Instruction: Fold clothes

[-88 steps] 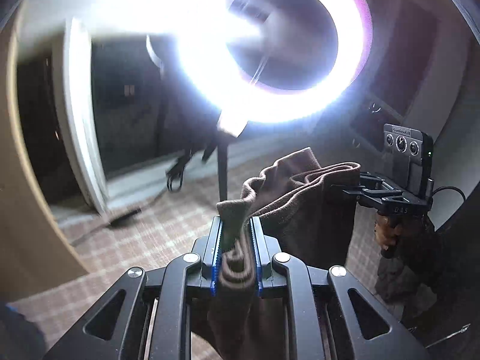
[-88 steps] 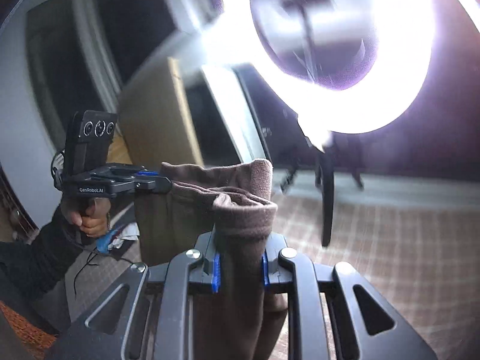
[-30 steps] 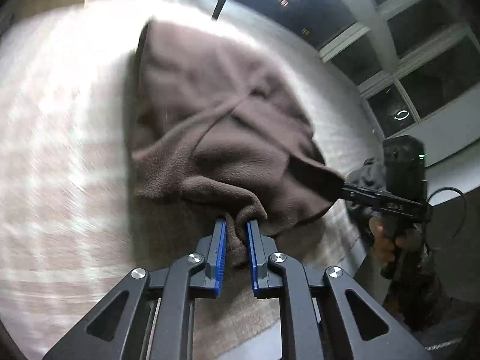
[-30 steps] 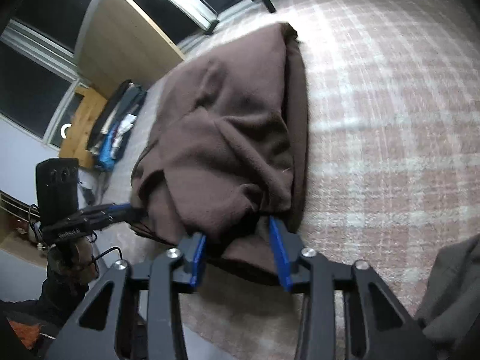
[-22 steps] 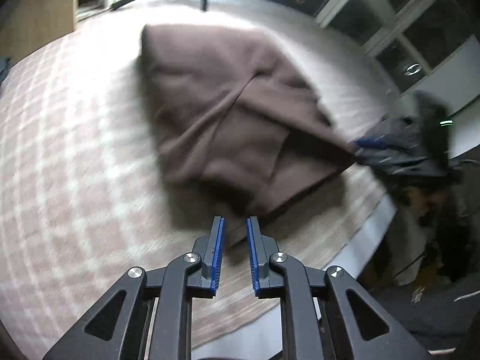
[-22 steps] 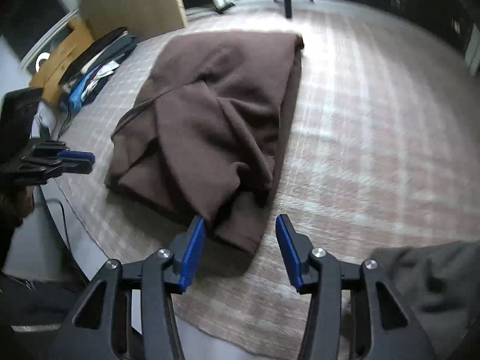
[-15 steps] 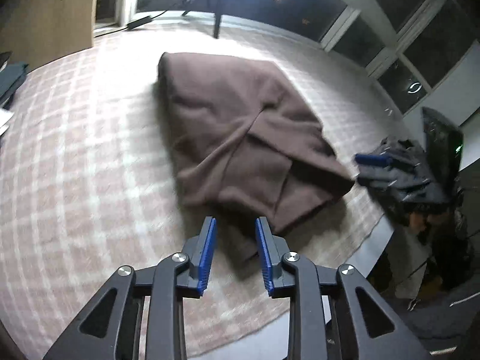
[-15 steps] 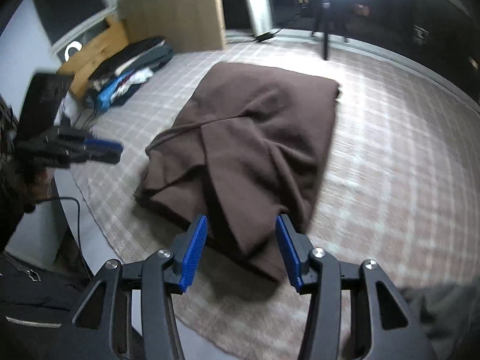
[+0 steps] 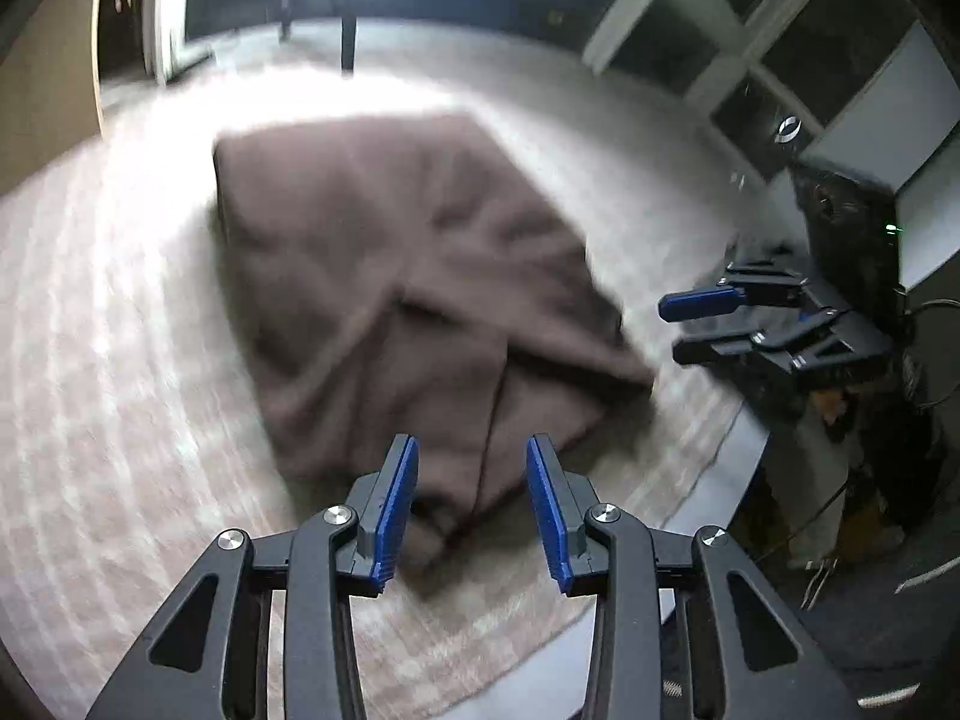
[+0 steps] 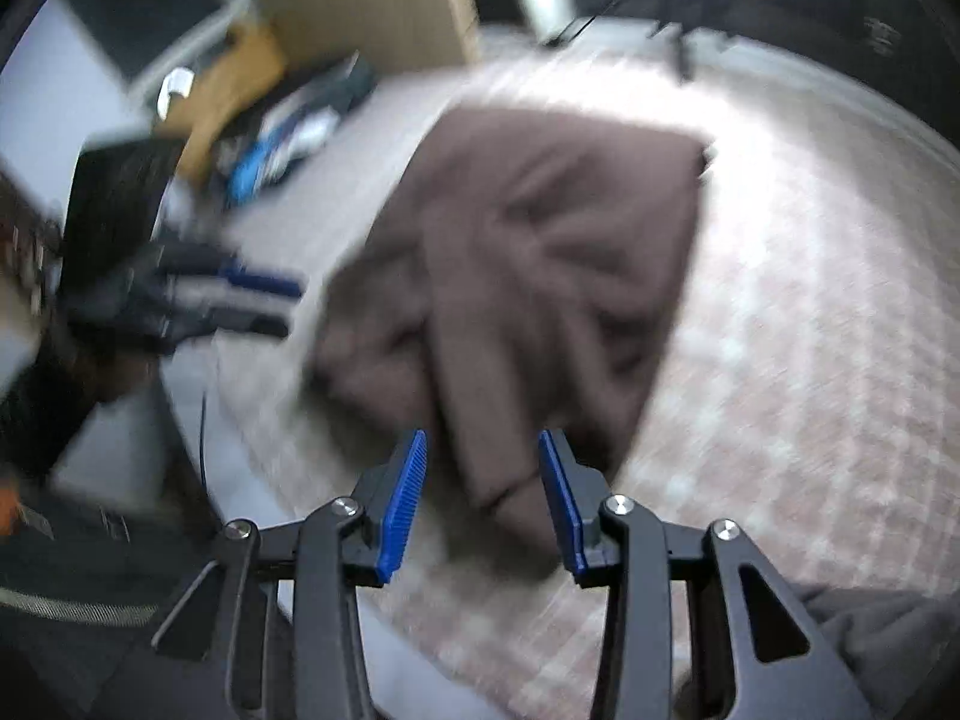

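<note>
Both claws have let go and drawn back from the fleece, which now lies folded on the plaid tabletop. From the left wrist, the left claw (image 9: pixel 472 501) gapes above the fleece's (image 9: pixel 384 276) near edge, with the right claw (image 9: pixel 690 324) beside its corner. From the right wrist, the right claw (image 10: pixel 483 495) is spread empty over the fleece (image 10: pixel 540 276); the left claw (image 10: pixel 270 306) is blurred beside it.

A room at home, set up for filming at night: a checked cloth (image 9: pixel 108 372) covers the bench, dark uncurtained windows (image 9: pixel 798 54) line the far wall, a lamp stand (image 9: pixel 348 30) rises under a bright light, and a heap of clothes (image 10: pixel 288 126) lies beside a wooden cabinet (image 10: pixel 366 0)
</note>
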The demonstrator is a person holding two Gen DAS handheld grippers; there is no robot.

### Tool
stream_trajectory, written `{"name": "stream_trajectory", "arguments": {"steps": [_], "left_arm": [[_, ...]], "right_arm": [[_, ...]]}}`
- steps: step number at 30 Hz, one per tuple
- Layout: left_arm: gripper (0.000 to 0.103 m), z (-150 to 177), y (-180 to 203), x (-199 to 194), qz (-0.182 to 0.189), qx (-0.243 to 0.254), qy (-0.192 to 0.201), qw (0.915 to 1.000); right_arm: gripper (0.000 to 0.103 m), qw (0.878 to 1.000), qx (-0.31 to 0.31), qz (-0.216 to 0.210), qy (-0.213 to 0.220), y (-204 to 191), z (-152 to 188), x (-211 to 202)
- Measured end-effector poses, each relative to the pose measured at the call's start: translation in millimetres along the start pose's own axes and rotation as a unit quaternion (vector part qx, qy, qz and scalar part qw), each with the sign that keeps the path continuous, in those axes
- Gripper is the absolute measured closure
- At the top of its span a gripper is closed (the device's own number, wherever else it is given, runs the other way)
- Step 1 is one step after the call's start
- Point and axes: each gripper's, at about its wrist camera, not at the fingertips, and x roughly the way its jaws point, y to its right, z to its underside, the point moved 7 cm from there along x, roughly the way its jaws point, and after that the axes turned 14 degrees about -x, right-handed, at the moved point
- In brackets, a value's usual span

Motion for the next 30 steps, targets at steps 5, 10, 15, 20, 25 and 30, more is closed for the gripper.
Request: {"name": "stream_trajectory", "arguments": {"steps": [5, 10, 15, 20, 25, 30], "left_arm": [[0.068, -40.4, 34.6, 27.2, 0.039, 0.015, 0.019, 0.9990], [0.067, -35.2, 68.9, 95.4, 0.088, 0.035, -0.046, 0.9945], [0.065, -2.5, 70.6, 109.2, 0.059, 0.081, -0.076, 0.9920], [0.059, -24.3, 29.9, 35.6, 0.036, 0.019, -0.024, 0.9989], [0.040, -64.7, -61.3, -28.7, -0.010, -0.105, 0.069, 0.9921], [0.039, -71.6, -125.2, -26.2, -0.003, -0.226, 0.081, 0.9707]], "right_arm": [[0.087, 0.995, 0.065, 0.038, 0.060, 52.0, -39.0, 3.3], [0.090, 0.995, 0.075, 0.021, 0.070, 80.0, -69.1, 37.8], [0.091, 0.997, 0.069, 0.034, -0.013, 101.1, -57.5, 78.6], [0.067, 0.995, 0.085, 0.051, 0.013, 106.9, -57.9, 40.2], [0.040, 0.993, 0.103, 0.043, 0.033, 97.2, -48.6, 33.6], [0.040, 0.989, 0.133, 0.055, 0.036, 103.4, -27.3, 46.2]]}}
